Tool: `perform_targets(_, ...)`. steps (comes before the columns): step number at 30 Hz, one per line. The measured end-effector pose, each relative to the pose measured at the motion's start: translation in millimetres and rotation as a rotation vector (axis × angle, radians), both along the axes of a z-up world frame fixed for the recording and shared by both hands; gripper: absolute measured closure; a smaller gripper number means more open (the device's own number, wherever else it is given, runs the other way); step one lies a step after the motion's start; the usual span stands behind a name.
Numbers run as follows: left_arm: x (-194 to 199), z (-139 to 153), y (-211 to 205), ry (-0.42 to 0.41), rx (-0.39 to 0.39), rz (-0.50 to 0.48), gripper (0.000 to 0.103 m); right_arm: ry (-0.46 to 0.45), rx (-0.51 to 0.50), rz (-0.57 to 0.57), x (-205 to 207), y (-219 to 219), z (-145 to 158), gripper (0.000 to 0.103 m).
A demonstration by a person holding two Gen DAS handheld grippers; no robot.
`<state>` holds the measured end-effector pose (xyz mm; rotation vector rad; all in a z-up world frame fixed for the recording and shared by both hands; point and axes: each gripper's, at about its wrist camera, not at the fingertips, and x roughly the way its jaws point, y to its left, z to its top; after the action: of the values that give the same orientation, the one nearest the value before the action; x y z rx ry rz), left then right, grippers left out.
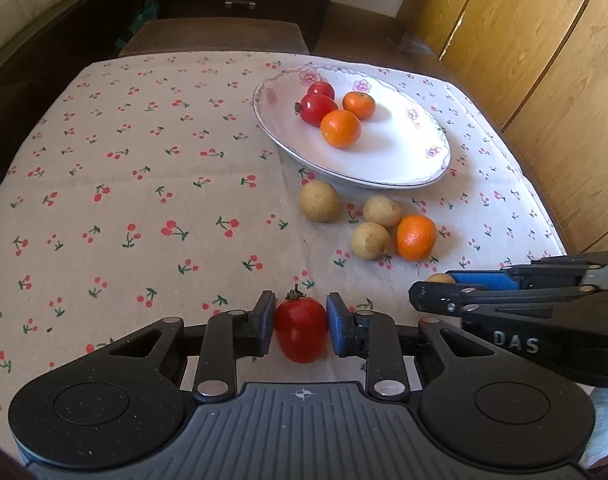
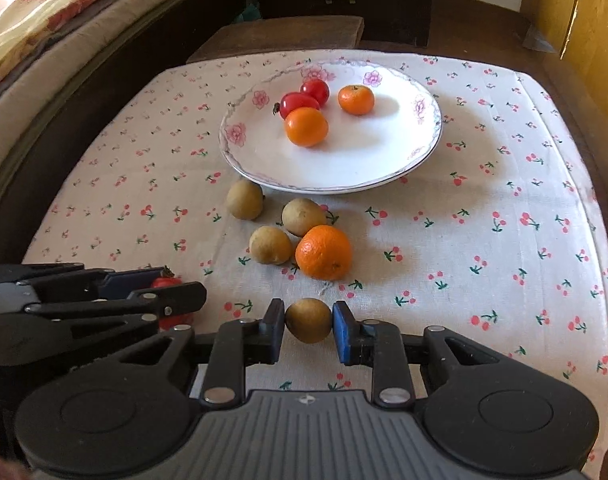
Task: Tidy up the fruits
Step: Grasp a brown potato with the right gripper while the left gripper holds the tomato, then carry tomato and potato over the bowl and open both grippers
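Left claw (image 1: 299, 326) grips a red tomato (image 1: 300, 330) between its pads; right claw (image 2: 308, 324) clasps a brown fruit (image 2: 308, 320)

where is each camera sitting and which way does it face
Left wrist: sits on the left gripper, looking forward along its fingers across the table at the plate; a red tomato sits between its fingers, with the right gripper at the right edge.
Right wrist: sits on the right gripper, facing the same way; a brown fruit sits between its fingers, with the left gripper on the left.
Shared: plate, loose orange.
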<state>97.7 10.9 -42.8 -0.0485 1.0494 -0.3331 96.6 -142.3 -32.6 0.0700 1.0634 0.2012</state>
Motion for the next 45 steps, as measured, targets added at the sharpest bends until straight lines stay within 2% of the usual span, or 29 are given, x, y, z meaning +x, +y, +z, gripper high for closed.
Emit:
perform_targets(7,-5,15,0,-0.029,-0.025,0.002,0.071,-0.037,0.034,-0.024,-6,-10,21,0.075)
perform_targets(13,0,25,-1,-0.040,-0.052,0.000,0.071,-0.050,0.055,-0.041,0,-17,25,0.075)
perform_targets(16,-6,23,-1,-0.039,-0.026,-0.023,0.068,-0.050,0.066,-0.041,0,-18,25,0.075)
perform_targets(21,0,10,8,0.005,-0.010,0.020,0.067,-0.048,0.079,-0.028,-1,-14,24,0.075)
perform_targets(28,-5,-3,-4,0.036,0.021,-0.011,0.066,-0.048,0.074,-0.026,-2,-13,24,0.075)
perform_targets(36,-16,-2,-11,0.023,0.065,-0.031,0.067,-0.056,0.079,-0.030,-3,-15,28,0.075)
perform_targets(40,-15,-1,-8,0.026,0.063,-0.019,0.068,-0.056,0.074,-0.026,-2,-15,28,0.075)
perform_targets(45,-8,11,-8,0.001,0.024,-0.011,0.068,-0.066,0.077,-0.048,8,-22,32,0.075)
